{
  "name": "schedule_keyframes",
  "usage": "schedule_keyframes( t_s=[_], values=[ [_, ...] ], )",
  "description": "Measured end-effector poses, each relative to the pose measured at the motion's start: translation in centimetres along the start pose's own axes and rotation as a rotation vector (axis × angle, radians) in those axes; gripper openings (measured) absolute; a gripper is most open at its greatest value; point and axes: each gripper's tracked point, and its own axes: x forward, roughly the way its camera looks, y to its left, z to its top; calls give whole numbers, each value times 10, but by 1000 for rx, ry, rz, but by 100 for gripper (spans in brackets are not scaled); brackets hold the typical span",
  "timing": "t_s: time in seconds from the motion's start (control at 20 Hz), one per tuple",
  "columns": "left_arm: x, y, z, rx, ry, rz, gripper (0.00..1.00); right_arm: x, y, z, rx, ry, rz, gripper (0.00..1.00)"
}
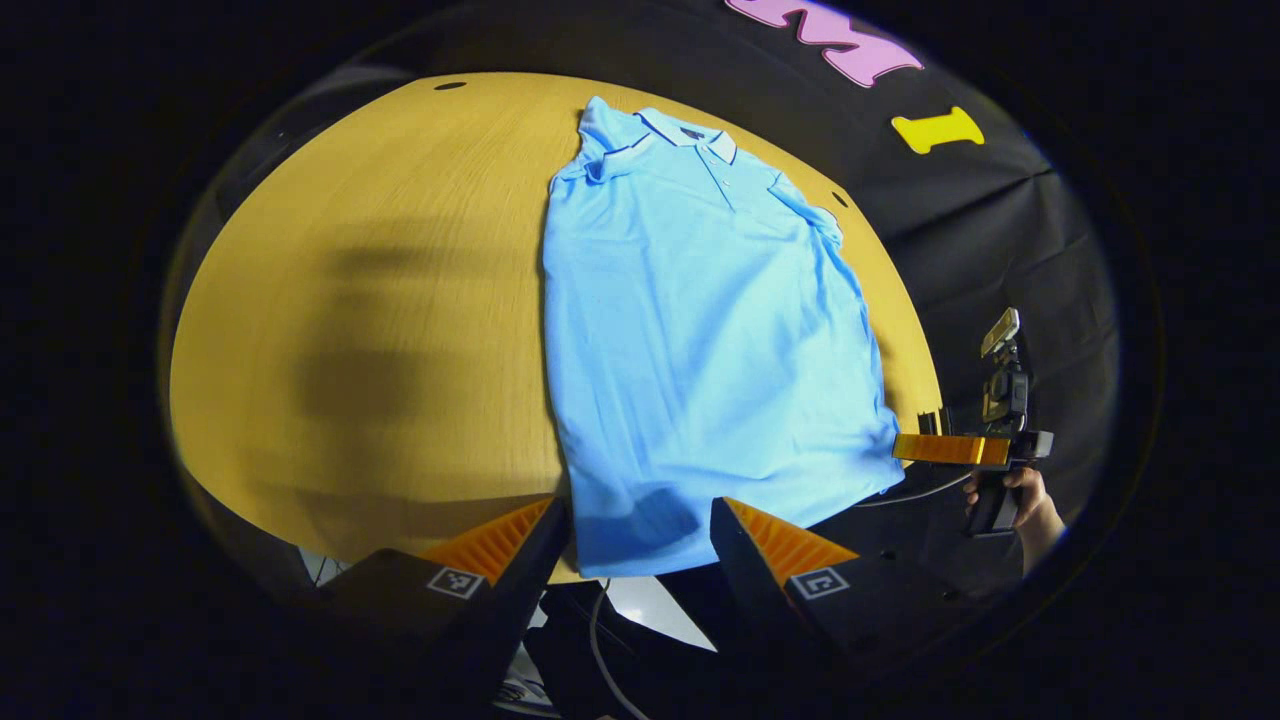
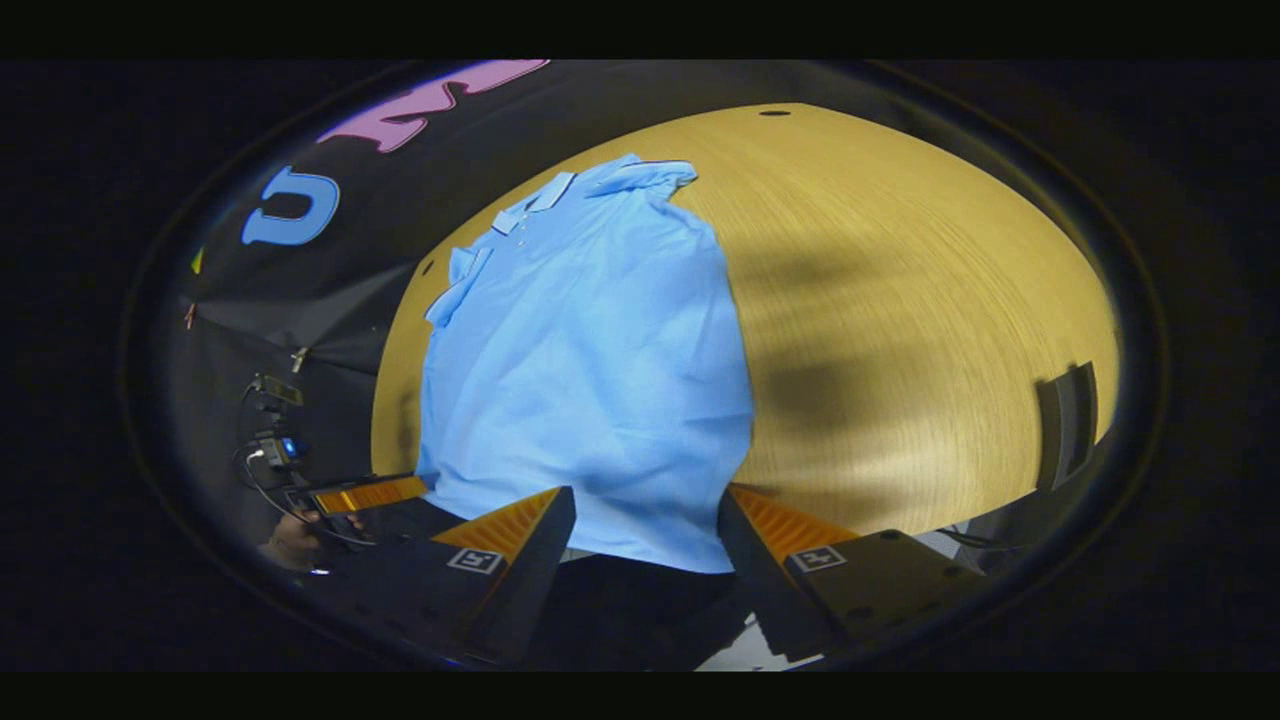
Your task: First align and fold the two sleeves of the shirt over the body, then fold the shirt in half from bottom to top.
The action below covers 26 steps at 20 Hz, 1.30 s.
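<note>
Sleeves lie folded over polo shirt (image 1: 700,340); your left gripper (image 1: 640,540) and right gripper (image 2: 645,535), fingers spread, flank hem at tabletop (image 1: 400,300) edge, placed for bottom-to-top fold.

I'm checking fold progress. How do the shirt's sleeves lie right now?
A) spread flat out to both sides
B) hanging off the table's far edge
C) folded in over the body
C: the shirt forms a narrow shape on the table, with both sleeves tucked in at the shoulders.
</note>
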Motion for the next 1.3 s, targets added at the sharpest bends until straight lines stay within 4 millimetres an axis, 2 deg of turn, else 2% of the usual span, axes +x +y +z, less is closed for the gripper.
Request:
schedule_keyframes(
  t_s=[0.05, 0.1, 0.15, 0.25, 0.35, 0.4, 0.45, 0.5, 0.55, 0.7, 0.8, 0.9, 1.0, 1.05, 1.1, 1.2, 1.25, 1.3],
  values=[
    [2, 0, -4, 12, 8, 5, 94, 4, 2, -2, -4, 18, 5, 71],
    [6, 6, -11, 26, 32, 39, 90, 7, 1, -8, -12, 49, -4, 65],
    [9, 10, -15, 45, 45, 61, 65, 11, -5, -12, -21, 64, -18, 46],
    [10, 1, -10, 54, 32, 29, 14, 9, -3, -12, 16, 63, 2, 9],
    [10, 2, -7, 101, 33, 40, 7, 6, -2, 1, 9, 33, 35, 7],
    [8, 6, -1, 148, 10, 64, 7, 17, -2, 4, -13, -3, 39, 7],
    [3, 6, 7, 201, -27, 75, 6, 16, 1, 10, -42, -24, 49, 11],
    [-3, 1, 16, 232, -65, 67, 6, 7, 6, 13, -64, -41, 68, 10],
    [-8, -6, 26, 240, -97, 46, 6, 3, 13, 20, -76, -63, 95, 5],
    [-32, -20, 50, 250, -182, -6, 6, -8, 34, 42, -101, -120, 159, 5],
    [-44, -29, 77, 259, -249, -28, 6, -18, 56, 60, -125, -165, 226, 5],
    [-53, -38, 98, 267, -301, -47, 6, -28, 77, 80, -146, -208, 290, 0],
    [-64, -42, 122, 283, -356, -38, 6, -40, 96, 101, -173, -250, 337, 5],
    [-68, -44, 135, 282, -382, -32, 6, -47, 105, 114, -192, -272, 355, 5],
    [-75, -48, 149, 280, -412, -29, 6, -53, 114, 131, -214, -300, 366, 11],
    [-84, -53, 179, 279, -460, -16, 6, -63, 130, 165, -247, -357, 386, 11],
    [-86, -54, 196, 276, -483, -8, 11, -67, 135, 185, -263, -385, 387, 5],
    [-89, -58, 214, 275, -508, -3, 6, -68, 138, 205, -278, -415, 385, 5]
  ],
)
